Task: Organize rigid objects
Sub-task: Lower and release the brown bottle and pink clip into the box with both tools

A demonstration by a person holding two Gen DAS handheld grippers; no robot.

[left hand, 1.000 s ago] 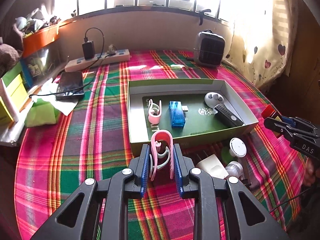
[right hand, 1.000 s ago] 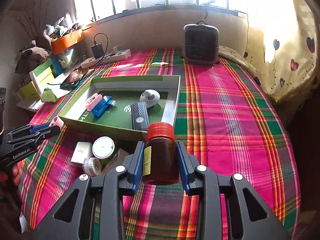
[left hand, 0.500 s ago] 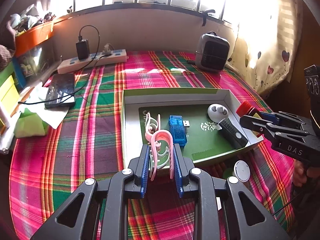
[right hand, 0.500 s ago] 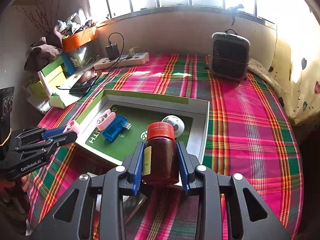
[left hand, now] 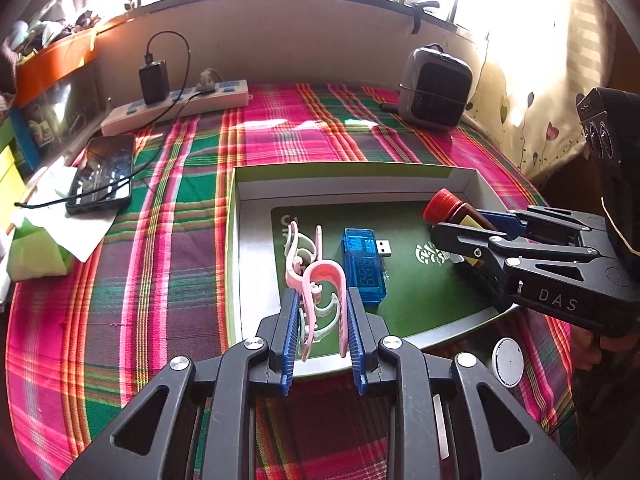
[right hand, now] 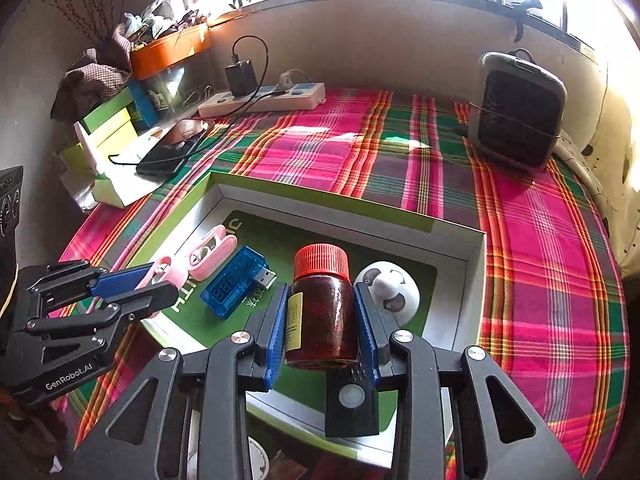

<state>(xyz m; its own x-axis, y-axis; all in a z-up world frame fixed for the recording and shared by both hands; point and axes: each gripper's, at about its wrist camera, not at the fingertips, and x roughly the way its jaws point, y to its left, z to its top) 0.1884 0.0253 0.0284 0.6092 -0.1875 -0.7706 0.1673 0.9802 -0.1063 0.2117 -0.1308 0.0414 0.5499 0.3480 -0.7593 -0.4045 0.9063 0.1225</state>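
Sunlit plaid tabletop (left hand: pixel 168 272) below a window, with left gripper (left hand: pixel 322 334) jaws clamped on a pink clip (left hand: pixel 324 280) and right gripper (right hand: pixel 322 332) jaws on a red-capped bottle (right hand: pixel 322 300), both poised over the green tray (left hand: pixel 236 264), apparently for placing inside.

Brown red-capped jar (right hand: pixel 322 312) and pink clip (left hand: pixel 324 300), both above green tray (left hand: pixel 340 170).

"DAS" stands on the right gripper (left hand: pixel 456 228); "GenRobot.AI" on the left gripper (right hand: pixel 158 282); the blue USB meter (right hand: pixel 234 280) shows "888".
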